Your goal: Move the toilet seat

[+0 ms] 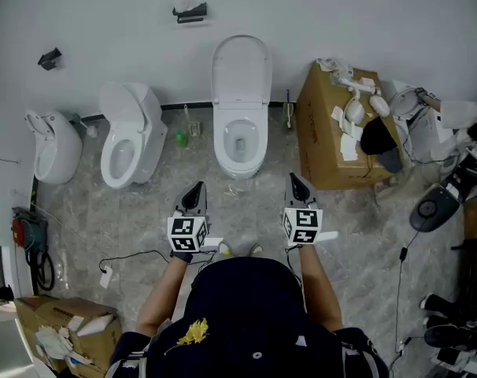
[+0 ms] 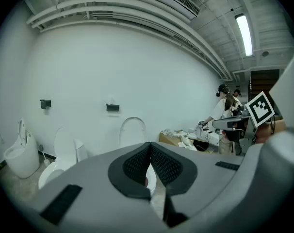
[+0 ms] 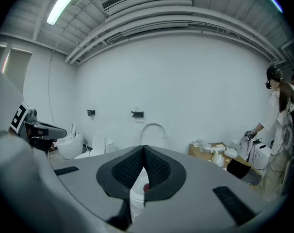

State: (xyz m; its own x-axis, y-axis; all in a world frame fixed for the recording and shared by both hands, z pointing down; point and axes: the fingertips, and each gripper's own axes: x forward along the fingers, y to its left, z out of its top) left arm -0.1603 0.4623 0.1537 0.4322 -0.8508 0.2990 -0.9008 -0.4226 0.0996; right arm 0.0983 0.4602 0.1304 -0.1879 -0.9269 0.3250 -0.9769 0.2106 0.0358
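Toilet seat [image 1: 240,68] stands raised on the middle toilet [image 1: 240,142] of three, its top close to the wall [image 1: 341,14]; whether lid and ring are both up we cannot tell. We stand well back from it, with the left gripper [image 1: 196,189] and the right gripper [image 1: 295,181] both closed on nothing and pointing toward the bowl. We judge the seat to be stiff, light, glossy plastic on a rear hinge, so it should swing rather than lift. We would pinch its free top edge, grip firmly against slipping, and lower it slowly so it doesn't slam.
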